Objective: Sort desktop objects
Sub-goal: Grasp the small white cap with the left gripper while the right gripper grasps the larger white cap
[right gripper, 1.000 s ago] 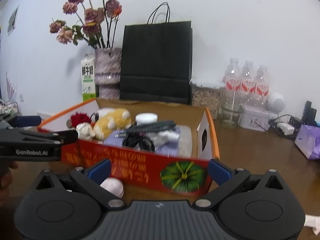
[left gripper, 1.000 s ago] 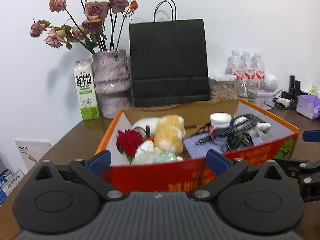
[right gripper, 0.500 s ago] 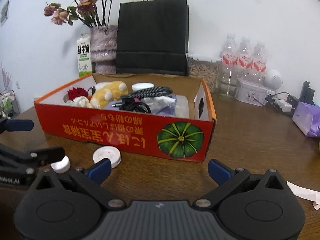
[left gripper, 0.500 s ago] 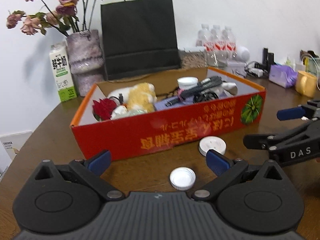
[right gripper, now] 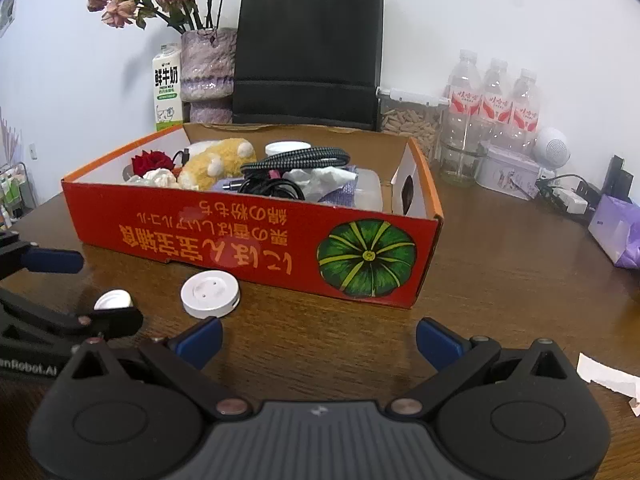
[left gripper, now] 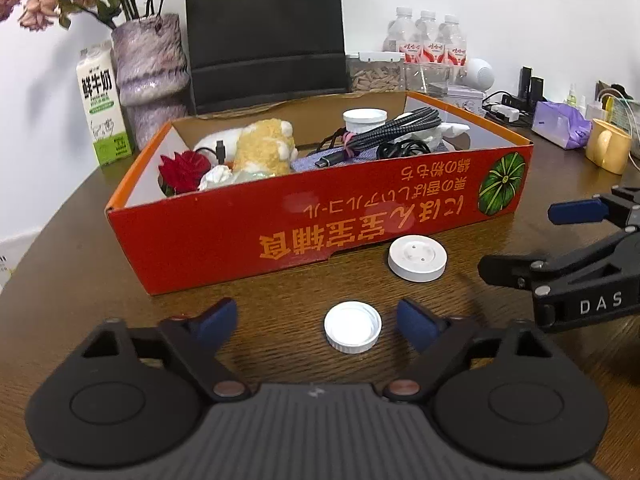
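One white bottle cap lies on the table between the left gripper pads, untouched. Its jaws have just been closing from a wider spread half a second ago; the right gripper stands open, empty.

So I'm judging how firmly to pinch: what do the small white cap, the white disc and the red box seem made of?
Small white cap: likely hard plastic, matte, with a ribbed rim. White disc: smooth moulded plastic by its look, slight sheen, two small holes on top. Red box: printed cardboard, brown raw board inside, a creased lower edge.
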`<move>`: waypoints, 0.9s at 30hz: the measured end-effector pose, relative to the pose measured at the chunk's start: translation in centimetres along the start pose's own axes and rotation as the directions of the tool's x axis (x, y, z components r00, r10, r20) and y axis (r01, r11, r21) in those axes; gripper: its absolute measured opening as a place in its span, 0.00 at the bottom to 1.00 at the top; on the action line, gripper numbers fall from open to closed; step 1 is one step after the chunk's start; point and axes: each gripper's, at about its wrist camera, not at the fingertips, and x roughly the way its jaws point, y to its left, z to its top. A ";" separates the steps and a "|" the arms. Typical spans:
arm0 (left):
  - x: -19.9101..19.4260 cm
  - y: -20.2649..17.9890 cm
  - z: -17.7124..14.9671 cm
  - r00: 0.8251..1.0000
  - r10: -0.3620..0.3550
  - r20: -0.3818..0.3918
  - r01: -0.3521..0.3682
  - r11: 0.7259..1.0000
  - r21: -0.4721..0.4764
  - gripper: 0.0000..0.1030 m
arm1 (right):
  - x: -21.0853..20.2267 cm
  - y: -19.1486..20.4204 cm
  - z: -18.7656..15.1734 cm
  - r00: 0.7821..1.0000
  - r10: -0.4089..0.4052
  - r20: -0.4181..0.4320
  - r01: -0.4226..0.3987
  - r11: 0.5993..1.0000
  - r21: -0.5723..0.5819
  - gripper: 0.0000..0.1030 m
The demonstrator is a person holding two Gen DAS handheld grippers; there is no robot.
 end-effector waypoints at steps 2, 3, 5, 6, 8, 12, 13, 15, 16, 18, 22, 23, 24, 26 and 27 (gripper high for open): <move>0.2 0.2 0.0 1.000 -0.017 -0.009 0.017 1.000 -0.016 0.72 | 0.2 0.0 0.0 1.000 0.006 -0.009 -0.006 1.000 0.006 1.00; 0.3 0.3 0.1 1.000 -0.030 -0.009 0.030 0.999 -0.025 0.64 | 0.2 -0.1 0.0 1.000 0.009 -0.012 -0.009 1.000 0.009 1.00; 0.1 0.4 0.1 0.999 -0.048 0.000 0.048 0.998 -0.028 0.42 | 0.4 -0.2 0.0 1.000 0.011 -0.019 -0.011 1.000 0.017 1.00; 0.0 0.4 0.2 0.999 -0.054 0.001 0.054 0.998 -0.027 0.29 | 0.5 -0.2 0.0 1.000 0.011 -0.023 -0.010 1.000 0.020 1.00; 0.0 0.4 0.3 0.998 -0.065 -0.001 0.065 0.997 -0.031 0.28 | 0.6 -0.3 0.0 0.999 0.011 -0.030 -0.010 1.000 0.028 1.00; 0.0 0.6 0.4 0.998 -0.055 0.001 0.055 0.998 -0.044 0.28 | 0.7 -0.4 -0.1 0.999 0.008 -0.034 -0.006 0.999 0.039 1.00; 0.0 0.7 0.4 0.999 -0.048 0.003 0.048 0.998 -0.049 0.28 | 0.7 -0.3 -0.1 0.999 0.006 -0.033 -0.005 0.999 0.041 1.00; 0.0 1.0 0.6 0.999 -0.032 0.010 0.033 0.998 -0.059 0.28 | 0.7 -0.1 0.0 1.000 0.007 -0.030 -0.006 0.999 0.046 1.00; -0.1 1.2 0.7 1.000 -0.028 0.014 0.029 0.998 -0.064 0.28 | 0.7 0.0 0.0 0.999 0.011 -0.030 -0.009 0.999 0.049 1.00; -0.2 1.6 0.8 1.000 -0.017 0.021 0.019 0.997 -0.074 0.28 | 0.8 0.4 0.1 0.999 0.020 -0.031 -0.018 0.998 0.052 1.00; -0.3 2.5 1.1 0.999 0.009 0.035 -0.006 0.996 -0.090 0.28 | 1.0 1.7 0.3 0.999 0.040 -0.024 -0.039 0.998 0.049 1.00; -0.3 2.7 1.2 0.999 0.012 0.037 -0.008 0.995 -0.094 0.28 | 1.0 2.1 0.5 0.999 0.048 -0.021 -0.047 0.998 0.051 1.00; -0.4 3.0 1.3 0.999 0.014 0.038 -0.010 0.995 -0.100 0.28 | 1.1 2.5 0.6 0.998 0.052 -0.019 -0.051 0.997 0.053 1.00; -0.4 3.4 1.4 0.999 0.017 0.037 -0.013 0.994 -0.108 0.28 | 1.4 3.2 0.9 0.999 0.050 -0.017 -0.049 0.998 0.049 1.00; -0.4 3.5 1.4 0.999 0.017 0.037 -0.013 0.994 -0.111 0.28 | 1.5 3.6 1.0 0.999 0.047 -0.017 -0.046 0.998 0.043 1.00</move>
